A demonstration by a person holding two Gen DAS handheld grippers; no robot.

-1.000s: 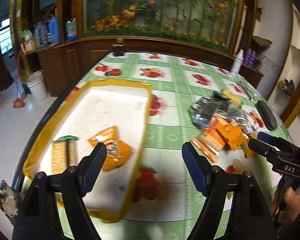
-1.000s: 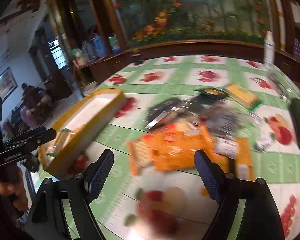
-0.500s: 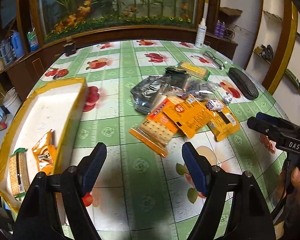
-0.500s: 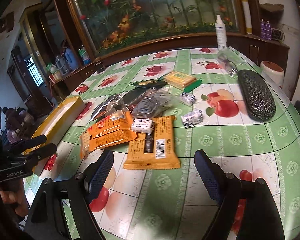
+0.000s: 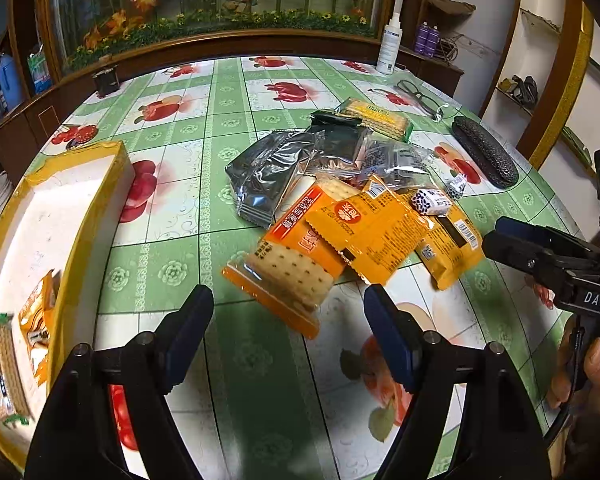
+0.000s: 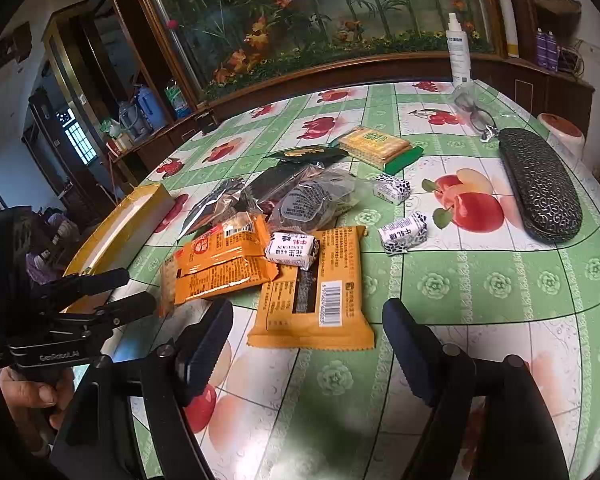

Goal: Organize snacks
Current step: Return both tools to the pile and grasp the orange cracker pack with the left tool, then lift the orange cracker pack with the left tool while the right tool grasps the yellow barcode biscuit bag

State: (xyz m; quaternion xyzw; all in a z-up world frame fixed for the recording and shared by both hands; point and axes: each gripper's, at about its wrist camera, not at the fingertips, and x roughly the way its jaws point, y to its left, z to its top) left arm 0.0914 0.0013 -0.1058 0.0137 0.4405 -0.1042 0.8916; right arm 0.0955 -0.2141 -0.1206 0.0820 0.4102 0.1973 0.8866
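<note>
My left gripper [image 5: 288,312] hangs over the green fruit-print tablecloth [image 5: 172,248] with its jaws spread apart and nothing between them; the near corner of an orange cracker packet [image 5: 284,276] lies just ahead of the gap, untouched. My right gripper [image 6: 308,332] is also released, though its jaws have just been closing in a little, and they are empty; the flat orange packet with the barcode [image 6: 316,300] sits on the cloth just beyond the tips, not pinched.

The snack pile sits mid-table: two orange packets [image 6: 224,260] overlapping, a small white wrapped candy [image 6: 291,249] resting on top of them, dark foil bags [image 5: 268,176] and a clear crinkled wrapper [image 6: 312,200] behind, a green-edged biscuit pack [image 6: 376,146] at the far side. Two more white candies [image 6: 403,233] lie apart to the right, near the black glasses case [image 6: 540,184].

The yellow-rimmed white tray [image 5: 96,184] stands at the left table edge, well apart from the pile. It holds a biscuit pack [image 5: 0,368] and an orange packet [image 5: 40,320] side by side.
</note>
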